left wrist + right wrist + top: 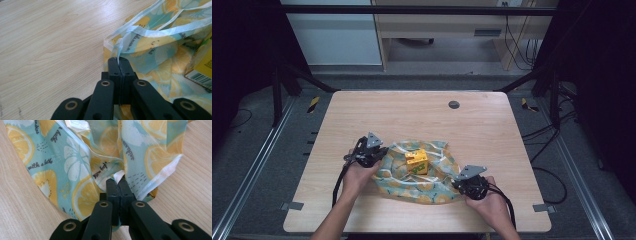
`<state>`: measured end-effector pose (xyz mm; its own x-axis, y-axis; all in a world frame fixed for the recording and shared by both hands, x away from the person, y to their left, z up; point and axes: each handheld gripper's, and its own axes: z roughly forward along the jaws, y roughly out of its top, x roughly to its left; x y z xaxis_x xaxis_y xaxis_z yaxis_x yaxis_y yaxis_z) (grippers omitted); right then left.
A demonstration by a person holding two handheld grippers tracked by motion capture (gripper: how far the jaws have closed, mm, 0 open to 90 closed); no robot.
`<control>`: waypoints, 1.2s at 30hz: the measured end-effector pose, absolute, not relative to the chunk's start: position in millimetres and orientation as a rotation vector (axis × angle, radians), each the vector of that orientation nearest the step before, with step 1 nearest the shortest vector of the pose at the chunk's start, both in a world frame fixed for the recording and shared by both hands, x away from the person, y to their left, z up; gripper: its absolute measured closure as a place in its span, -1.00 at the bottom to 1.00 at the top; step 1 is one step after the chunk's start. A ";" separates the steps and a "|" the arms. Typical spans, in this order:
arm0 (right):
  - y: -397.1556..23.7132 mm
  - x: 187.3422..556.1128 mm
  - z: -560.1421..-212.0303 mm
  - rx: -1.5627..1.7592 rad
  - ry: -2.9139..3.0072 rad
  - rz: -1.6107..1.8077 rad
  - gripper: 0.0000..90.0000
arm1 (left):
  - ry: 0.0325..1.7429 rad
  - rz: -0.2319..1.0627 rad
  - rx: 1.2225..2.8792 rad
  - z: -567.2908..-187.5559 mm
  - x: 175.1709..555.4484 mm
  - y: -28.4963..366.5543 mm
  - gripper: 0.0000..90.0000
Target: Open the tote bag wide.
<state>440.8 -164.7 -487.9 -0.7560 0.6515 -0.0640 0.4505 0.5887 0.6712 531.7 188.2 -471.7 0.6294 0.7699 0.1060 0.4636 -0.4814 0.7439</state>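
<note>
A: Where is the bag (pixel 417 177) right now?

B: It lies crumpled on the tabletop (pixel 412 115), near the person's edge, between the two hands. A small yellow box (pixel 417 161) sits in the middle of it.

A: And the grip?

B: The left hand-held gripper (pixel 119 61) is clenched on a thin pale strip at the bag's rim, with the jaws pressed flat together on it. The right hand-held gripper (pixel 119 182) is likewise clenched on a pinch of film at the opposite edge.

A: How do you expect the bag to handle?

B: It looks like thin printed plastic: light, limp and probably slippery. It will likely fold and sag rather than keep any shape, and a hard pull could stretch or tear the film.

A: So where is the best hold?

B: The doubled rim, I think, where the film is thicker, at two opposite points so the mouth spreads open. The box seems stiff and light, but it could slide or tip if one side rises faster.
</note>
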 end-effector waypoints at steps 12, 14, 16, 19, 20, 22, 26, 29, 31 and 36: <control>-171.3 441.6 -490.8 0.909 2.508 0.931 1.00 | 0.977 0.544 2.131 -481.9 528.0 186.5 1.00; -170.7 441.3 -491.3 0.908 2.506 0.924 1.00 | 0.976 0.545 2.135 -483.9 527.3 186.8 1.00; -170.7 441.5 -491.9 0.904 2.504 0.922 1.00 | 0.969 0.549 2.148 -485.8 525.7 187.0 1.00; -171.8 442.0 -492.4 0.900 2.504 0.921 1.00 | 0.962 0.562 2.157 -488.4 522.7 186.4 1.00; -172.2 441.9 -492.4 0.900 2.505 0.917 1.00 | 0.959 0.567 2.163 -488.9 521.6 186.0 1.00; -172.2 441.3 -492.7 0.901 2.504 0.918 1.00 | 0.952 0.580 2.177 -489.5 519.9 184.6 1.00; -172.4 439.3 -494.1 0.901 2.508 0.913 1.00 | 0.942 0.594 2.194 -490.6 518.6 183.0 1.00; -173.9 439.7 -494.5 0.908 2.504 0.919 1.00 | 0.935 0.604 2.200 -491.5 518.2 182.4 1.00; -174.1 440.0 -494.6 0.908 2.504 0.918 1.00 | 0.934 0.609 2.208 -491.8 517.5 182.3 1.00; -176.1 441.1 -494.7 0.905 2.502 0.911 1.00 | 0.926 0.606 2.218 -492.6 514.3 182.7 1.00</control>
